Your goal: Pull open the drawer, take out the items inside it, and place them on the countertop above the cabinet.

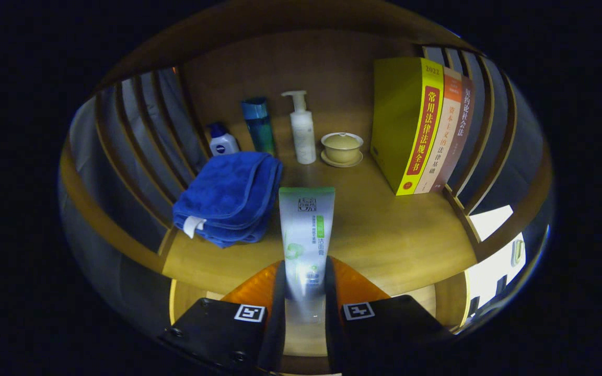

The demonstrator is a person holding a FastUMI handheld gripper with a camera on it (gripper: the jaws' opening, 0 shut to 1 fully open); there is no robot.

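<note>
A white and green tube of face wash [305,235] sticks forward from between my fingers, its crimped end pointing at the back of the shelf. My gripper [305,282] is shut on the tube, one finger pressing each side of its lower part. The tube hangs over the wooden countertop [384,230], just right of a folded blue towel [228,198] that lies on the wood. Whether the tube touches the wood I cannot tell.
Along the back stand a small blue-capped bottle [222,140], a teal bottle [259,125], a white pump bottle [302,130] and a lidded ceramic cup on a saucer [342,149]. Upright books [421,125] stand at the right. Slatted wooden sides [139,136] flank the shelf.
</note>
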